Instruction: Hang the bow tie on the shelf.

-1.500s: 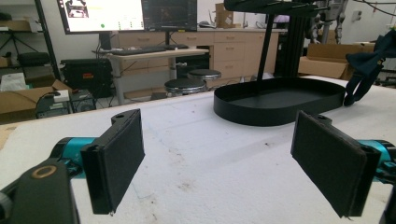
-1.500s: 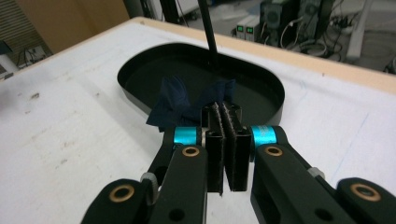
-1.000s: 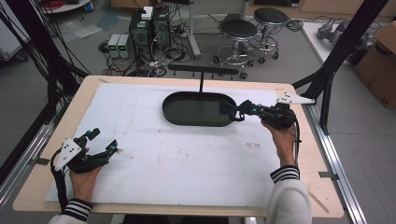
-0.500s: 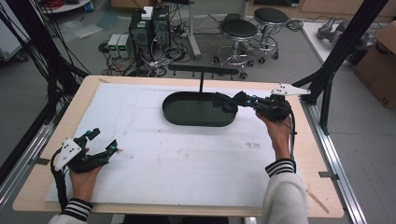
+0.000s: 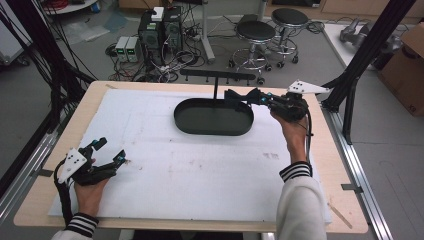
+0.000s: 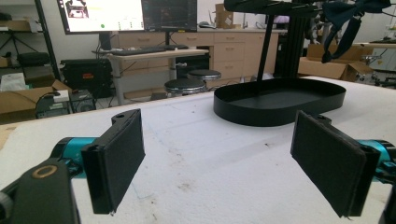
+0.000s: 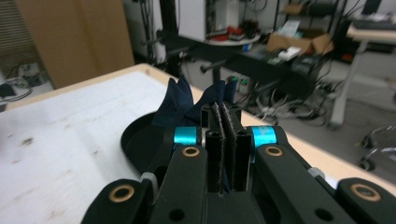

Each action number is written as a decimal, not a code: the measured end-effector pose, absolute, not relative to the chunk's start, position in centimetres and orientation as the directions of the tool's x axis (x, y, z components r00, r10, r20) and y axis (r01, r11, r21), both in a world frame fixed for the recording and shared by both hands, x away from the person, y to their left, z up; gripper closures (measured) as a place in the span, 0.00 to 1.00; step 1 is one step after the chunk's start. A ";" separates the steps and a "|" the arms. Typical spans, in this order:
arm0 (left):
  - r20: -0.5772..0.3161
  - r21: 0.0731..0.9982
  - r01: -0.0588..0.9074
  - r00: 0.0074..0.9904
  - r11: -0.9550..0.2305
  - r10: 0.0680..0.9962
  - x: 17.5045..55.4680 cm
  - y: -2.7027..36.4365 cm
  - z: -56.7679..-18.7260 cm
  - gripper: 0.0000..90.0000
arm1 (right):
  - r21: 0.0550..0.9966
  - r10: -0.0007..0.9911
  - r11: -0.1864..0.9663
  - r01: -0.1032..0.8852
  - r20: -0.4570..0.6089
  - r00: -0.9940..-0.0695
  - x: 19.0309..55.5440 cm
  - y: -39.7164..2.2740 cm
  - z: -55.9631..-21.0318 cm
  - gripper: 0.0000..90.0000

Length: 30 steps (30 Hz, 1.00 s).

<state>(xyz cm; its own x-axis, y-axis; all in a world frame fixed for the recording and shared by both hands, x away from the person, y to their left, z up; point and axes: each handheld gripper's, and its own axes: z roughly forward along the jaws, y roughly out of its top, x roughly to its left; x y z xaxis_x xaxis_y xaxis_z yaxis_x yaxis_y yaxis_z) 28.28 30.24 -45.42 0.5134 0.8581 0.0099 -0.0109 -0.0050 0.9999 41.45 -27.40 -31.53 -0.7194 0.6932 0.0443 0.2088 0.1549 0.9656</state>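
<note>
My right gripper (image 5: pixel 252 95) is shut on a dark blue piece of cloth (image 5: pixel 231 93), held in the air over the right end of the black oval tray (image 5: pixel 200 131). In the right gripper view the cloth (image 7: pixel 180 100) sticks out past the closed jaws of this gripper (image 7: pixel 223 112). A black T-shaped stand (image 5: pixel 215 76) rises from the tray's far side, and the cloth hangs close to its bar. My left gripper (image 5: pixel 112 150) rests at the near left of the white mat, open, with nothing between its pads (image 6: pixel 119 158). From there the tray (image 6: pixel 280 114) and the cloth (image 6: pixel 345 18) show ahead.
A white mat (image 5: pixel 165 175) covers the wooden table (image 5: pixel 335 200). Black frame posts (image 5: pixel 365 55) stand at the table's right and left sides. Behind the table are two stools (image 5: pixel 272 30), computer boxes (image 5: pixel 160 25) and cables on the floor. A cardboard box (image 5: pixel 407 65) sits at the right.
My right gripper has carried the cloth up and to the left, from the tray's right end toward the stand's bar. The left gripper has stayed put.
</note>
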 end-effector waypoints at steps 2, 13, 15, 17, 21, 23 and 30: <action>0.010 1.000 -0.010 0.515 -0.006 0.857 28.3 30.3 -45.4 0.20 | 0.969 0.706 0.138 0.203 0.047 -0.706 41.6 -27.6 -31.4 0.98; 0.006 1.000 -0.010 0.514 -0.002 0.858 28.3 30.2 -45.4 0.20 | 0.970 0.717 0.147 0.195 0.031 -0.696 42.6 -26.5 -30.1 0.98; 0.008 1.000 -0.011 0.514 -0.003 0.858 28.3 30.2 -45.4 0.20 | 0.971 0.722 0.143 0.191 0.029 -0.692 42.8 -26.4 -29.7 0.98; 0.008 1.000 -0.012 0.515 -0.002 0.857 28.3 30.2 -45.4 0.20 | 0.971 0.723 0.144 0.190 0.028 -0.690 42.9 -26.4 -29.6 0.98; 0.006 1.000 -0.013 0.515 0.001 0.857 28.2 30.3 -45.4 0.20 | 0.973 0.732 0.144 0.182 0.019 -0.681 43.3 -26.4 -28.9 0.98; 0.006 1.000 -0.014 0.514 0.001 0.858 28.2 30.3 -45.4 0.20 | 0.972 0.737 0.150 0.178 0.010 -0.676 43.5 -26.4 -28.7 0.98; 0.005 1.000 -0.012 0.513 0.001 0.859 28.3 30.3 -45.4 0.20 | 0.971 0.757 0.148 0.189 0.012 -0.653 44.2 -26.9 -28.4 0.98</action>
<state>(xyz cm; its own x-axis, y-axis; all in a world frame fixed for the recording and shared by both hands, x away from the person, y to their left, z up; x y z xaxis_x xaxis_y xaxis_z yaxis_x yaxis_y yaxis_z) 28.27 30.34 -45.43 0.5127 0.8585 0.0047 -0.0116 0.0014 0.9999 44.18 -26.89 -28.40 -0.6528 0.7574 0.0116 0.1886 0.1476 0.9709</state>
